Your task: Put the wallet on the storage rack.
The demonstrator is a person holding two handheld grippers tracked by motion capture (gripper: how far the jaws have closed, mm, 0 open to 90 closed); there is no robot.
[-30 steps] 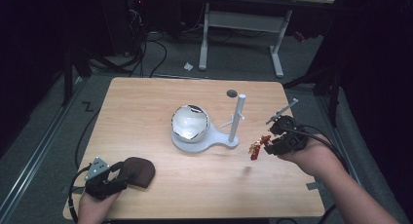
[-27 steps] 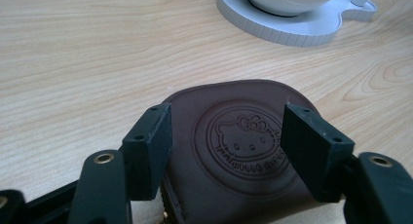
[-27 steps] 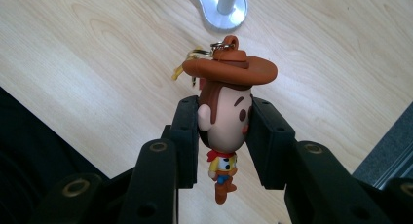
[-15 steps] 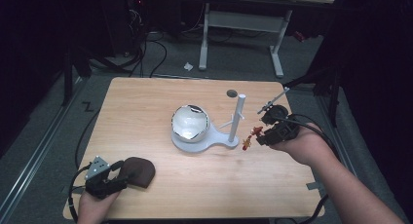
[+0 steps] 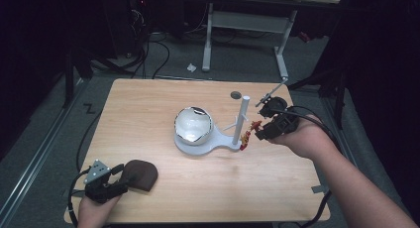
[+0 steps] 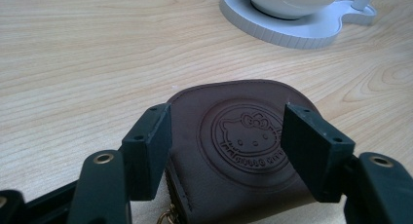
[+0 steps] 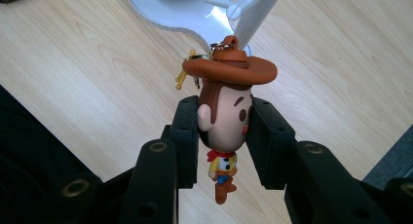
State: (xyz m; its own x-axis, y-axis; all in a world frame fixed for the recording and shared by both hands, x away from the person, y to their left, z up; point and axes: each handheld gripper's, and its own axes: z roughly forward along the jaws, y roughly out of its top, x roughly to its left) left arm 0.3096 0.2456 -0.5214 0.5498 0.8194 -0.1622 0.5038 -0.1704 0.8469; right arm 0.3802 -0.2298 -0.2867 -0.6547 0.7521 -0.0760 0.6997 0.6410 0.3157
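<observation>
We've carried the cowboy keychain [image 7: 225,118], clamped in our right gripper [image 7: 225,131], up to the stand's post [image 5: 244,120]; hanging comes next, probably. Left gripper [image 6: 229,146] straddles the pouch [image 6: 243,151], seemingly unclamped.

A light wooden table [image 5: 148,109] is carrying a white stand base [image 5: 203,144] near its middle, a brown leather pouch [image 5: 140,174] is lying flat near its front left corner, and a small dark round disc [image 5: 236,94] is sitting by its far edge.
</observation>
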